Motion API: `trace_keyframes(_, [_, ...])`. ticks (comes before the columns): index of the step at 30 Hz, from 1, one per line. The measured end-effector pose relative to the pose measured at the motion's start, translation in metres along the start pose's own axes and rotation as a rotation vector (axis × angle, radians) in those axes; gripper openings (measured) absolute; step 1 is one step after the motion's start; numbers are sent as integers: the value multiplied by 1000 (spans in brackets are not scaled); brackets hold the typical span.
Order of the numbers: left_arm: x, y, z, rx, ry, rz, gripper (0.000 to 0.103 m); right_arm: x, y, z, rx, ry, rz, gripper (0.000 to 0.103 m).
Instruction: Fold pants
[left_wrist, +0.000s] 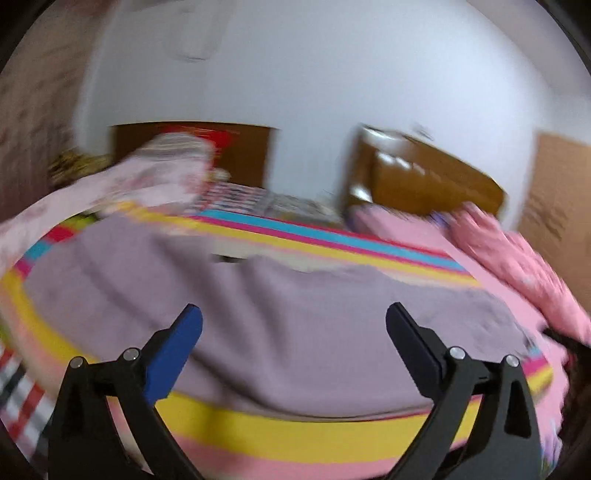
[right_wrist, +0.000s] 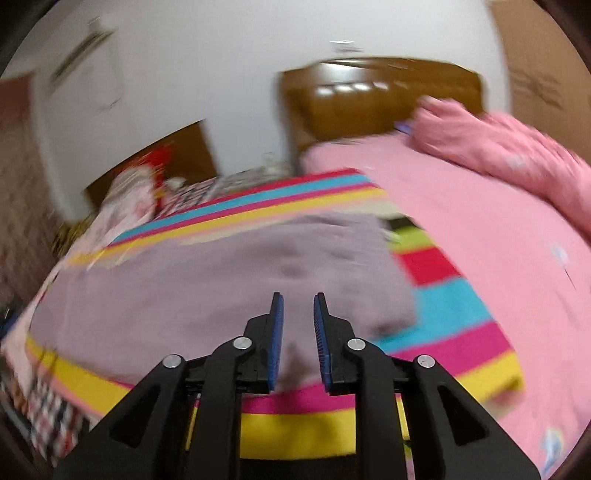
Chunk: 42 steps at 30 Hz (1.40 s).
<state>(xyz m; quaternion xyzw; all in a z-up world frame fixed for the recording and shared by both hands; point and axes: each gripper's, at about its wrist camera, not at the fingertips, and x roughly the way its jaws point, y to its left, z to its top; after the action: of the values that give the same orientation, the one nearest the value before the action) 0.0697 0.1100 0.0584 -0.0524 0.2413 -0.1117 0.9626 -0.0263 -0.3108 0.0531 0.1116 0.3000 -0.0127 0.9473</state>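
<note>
The mauve pants (left_wrist: 288, 332) lie spread flat on a striped blanket (left_wrist: 280, 435) of yellow, pink, blue and red bands, which covers the near part of the bed. Seen over the right tongs, the pants (right_wrist: 221, 280) form a broad, roughly rectangular slab with a soft rounded corner at its right, where the blanket's (right_wrist: 443, 306) blue and red bands show past it.

The left tongs (left_wrist: 293, 314) hang just above the cloth with their jaws spread wide apart and nothing between them; one finger (left_wrist: 177, 350) wears a blue pad. The right tongs (right_wrist: 298, 299) stand with a narrow gap between their blue pads (right_wrist: 277, 332); only the pants' surface shows through that gap, and the pads press on nothing.

Beyond the blanket a pink sheet (right_wrist: 498, 258) runs across the rest of the bed, with a rumpled pink quilt (right_wrist: 509, 155) heaped toward the brown wooden headboard (right_wrist: 380, 96). At the far left lies a pale pink patterned bundle (left_wrist: 159, 173), probably bedding or clothes, though both pictures are too smeared to say. A white wall (left_wrist: 332, 74) rises behind it all.
</note>
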Motion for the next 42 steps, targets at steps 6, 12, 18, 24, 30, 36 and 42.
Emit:
trace_keyframes(6, [74, -74, -35, 218, 216, -51, 100, 37, 56, -13, -160, 69, 11, 70])
trace_keyframes(12, [98, -68, -75, 236, 301, -64, 101, 55, 42, -45, -223, 174, -13, 69])
trace_keyframes(18, [96, -66, -79, 249, 302, -68, 102, 51, 43, -40, -225, 213, -36, 69])
trace_keyframes(24, [96, -63, -76, 248, 301, -68, 102, 45, 60, -6, -228, 168, -74, 69])
trace_keyframes(30, [96, -62, -76, 255, 304, -72, 102, 87, 62, 10, -262, 254, -79, 75])
trace_keyframes(36, [97, -61, -77, 254, 298, -79, 102, 76, 29, -26, -222, 280, -21, 77])
trace_keyframes(42, [85, -49, -68, 234, 313, -138, 101, 64, 44, -14, -230, 283, -93, 80])
